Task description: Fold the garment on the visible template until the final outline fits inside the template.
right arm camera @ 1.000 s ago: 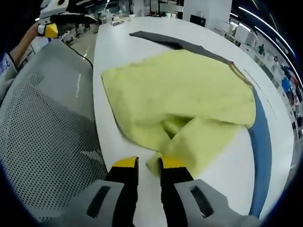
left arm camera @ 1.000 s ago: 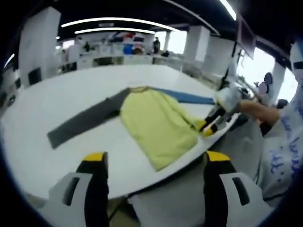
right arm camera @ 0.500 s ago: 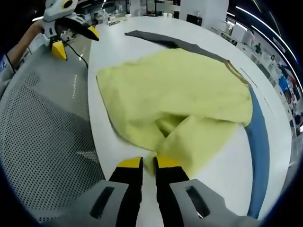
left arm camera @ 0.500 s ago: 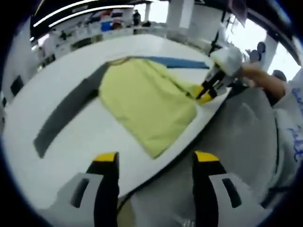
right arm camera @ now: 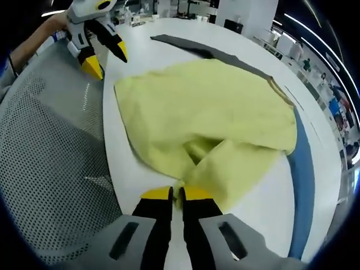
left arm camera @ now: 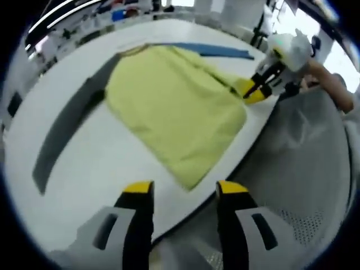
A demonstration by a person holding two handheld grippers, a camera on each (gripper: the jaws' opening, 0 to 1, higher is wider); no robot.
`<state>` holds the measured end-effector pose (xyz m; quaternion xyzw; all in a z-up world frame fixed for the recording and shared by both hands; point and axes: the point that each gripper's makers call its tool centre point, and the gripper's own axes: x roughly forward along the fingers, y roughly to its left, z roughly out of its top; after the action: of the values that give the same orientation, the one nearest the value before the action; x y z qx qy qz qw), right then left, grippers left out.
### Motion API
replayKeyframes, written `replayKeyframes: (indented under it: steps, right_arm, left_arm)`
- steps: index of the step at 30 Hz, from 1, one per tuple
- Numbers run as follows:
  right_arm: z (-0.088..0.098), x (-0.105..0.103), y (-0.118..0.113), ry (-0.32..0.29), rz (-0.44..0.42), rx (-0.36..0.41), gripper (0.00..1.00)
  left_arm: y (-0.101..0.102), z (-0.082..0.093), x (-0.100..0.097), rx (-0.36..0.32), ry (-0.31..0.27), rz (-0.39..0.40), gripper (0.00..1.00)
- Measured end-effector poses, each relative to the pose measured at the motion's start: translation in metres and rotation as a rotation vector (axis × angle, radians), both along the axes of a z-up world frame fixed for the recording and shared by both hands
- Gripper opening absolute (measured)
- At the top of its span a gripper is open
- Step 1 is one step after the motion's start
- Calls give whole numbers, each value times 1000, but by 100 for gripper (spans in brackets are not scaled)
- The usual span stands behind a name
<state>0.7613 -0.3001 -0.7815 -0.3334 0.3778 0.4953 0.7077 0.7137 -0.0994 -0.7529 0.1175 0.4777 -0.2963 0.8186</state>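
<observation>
Now the yellow shirt (right arm camera: pixel 208 118) lies spread on the white table (left arm camera: pixel 112 169), close to the near edge, with its blue strip (right arm camera: pixel 304 174) beyond it. One grey sleeve (left arm camera: pixel 64 126) stretches flat away from the body, so the garment's long axis runs sleeve to sleeve, roughly along the table edge, with the collar pointing away from the person toward the middle of the table.

The right gripper (right arm camera: pixel 176 194) has its jaws pressed nearly together on a corner of the yellow fabric, which bunches into a raised fold just ahead of it; holding that corner probably lets the person carry it over the body for a fold. The left gripper (left arm camera: pixel 184 188) hangs over the opposite hem corner with its jaws apart and nothing between them, likely lining up to take that corner so both ends move together. A mesh chair back (right arm camera: pixel 50 169) stands just beside the table edge.
</observation>
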Motion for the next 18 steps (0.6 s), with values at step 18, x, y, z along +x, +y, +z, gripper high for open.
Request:
replayKeyframes:
  steps: [18]
  right_arm:
    - [1, 0, -1, 30, -58, 75, 6]
  left_arm:
    - [4, -20, 12, 74, 26, -11, 22]
